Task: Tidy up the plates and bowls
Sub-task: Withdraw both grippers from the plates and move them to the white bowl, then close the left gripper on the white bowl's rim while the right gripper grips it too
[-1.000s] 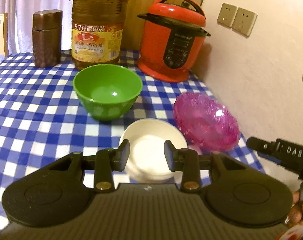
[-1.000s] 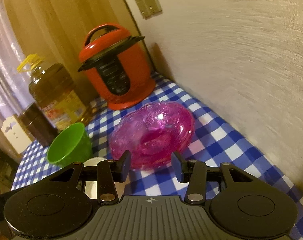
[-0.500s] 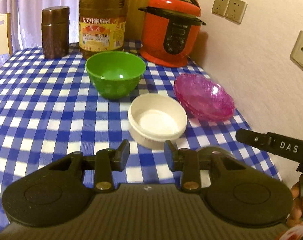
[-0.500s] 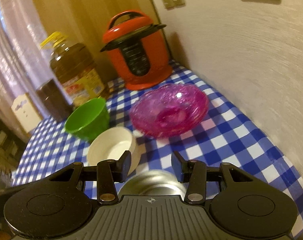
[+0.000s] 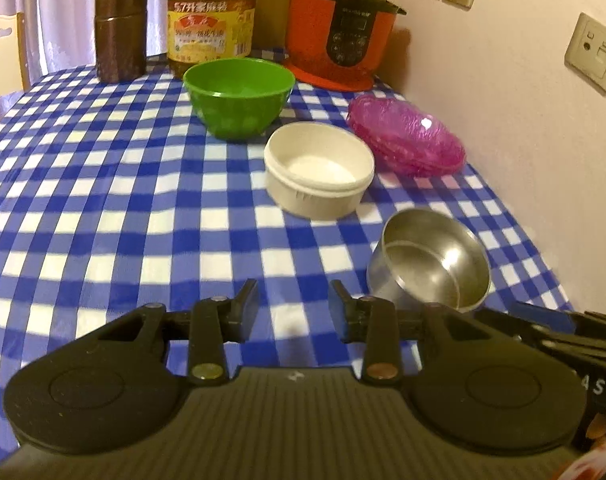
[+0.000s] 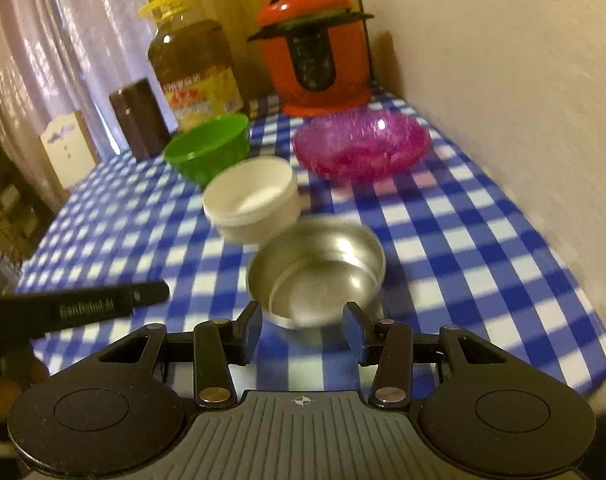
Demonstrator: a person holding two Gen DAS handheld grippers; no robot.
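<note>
The steel bowl (image 6: pixel 317 270) sits on the checked surface (image 5: pixel 103 200) directly ahead of your right tool (image 6: pixel 301 328). Its near rim lies just beyond the two fingertips and roughly centred between them; the pads do not touch it. Your right tool stands part open with nothing between its jaws.

From your left tool (image 5: pixel 293 306), the steel bowl (image 5: pixel 431 264) lies ahead and to the right, off the line of the fingers. Your left tool is also part open and empty, with only bare cloth between its jaws.

The white bowl (image 6: pixel 253 198) stands just behind the steel bowl, close to it. The green bowl (image 6: pixel 209 148) is behind the white one and to its left. The pink glass dish (image 6: pixel 363 148) is well apart to the right, near the wall (image 6: pixel 523 100).

At the far end of the surface stand a red cooker (image 6: pixel 315 52), an oil bottle (image 6: pixel 193 64) and a brown canister (image 6: pixel 139 118).
</note>
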